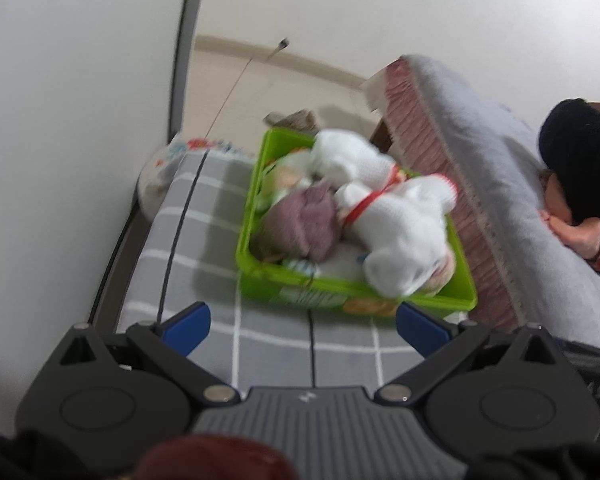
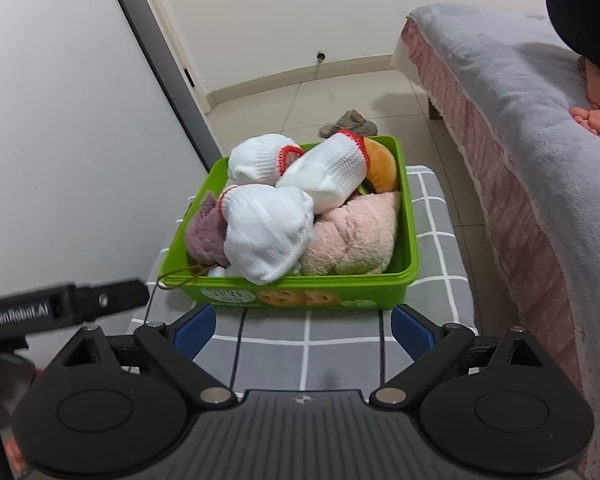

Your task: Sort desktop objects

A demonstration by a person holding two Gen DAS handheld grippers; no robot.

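A green plastic bin (image 2: pixel 408 248) stands on a grey checked cloth (image 2: pixel 276 348) and is heaped with soft items: white gloves with red cuffs (image 2: pixel 268 232), a pink towel (image 2: pixel 356 240), a mauve cloth (image 2: pixel 204 236) and an orange plush (image 2: pixel 380 168). The bin (image 1: pixel 460 280), gloves (image 1: pixel 404 232) and mauve cloth (image 1: pixel 304 220) also show, blurred, in the left wrist view. My right gripper (image 2: pixel 303 328) is open and empty just in front of the bin. My left gripper (image 1: pixel 303 330) is open and empty, likewise in front of it.
A bed with a grey blanket (image 2: pixel 520 128) runs along the right. A white panel (image 2: pixel 60 140) stands at the left. A person's head (image 1: pixel 580 160) rests on the bed. The left gripper's body (image 2: pixel 60 304) shows at the right view's left. A grey object (image 2: pixel 348 122) lies on the floor.
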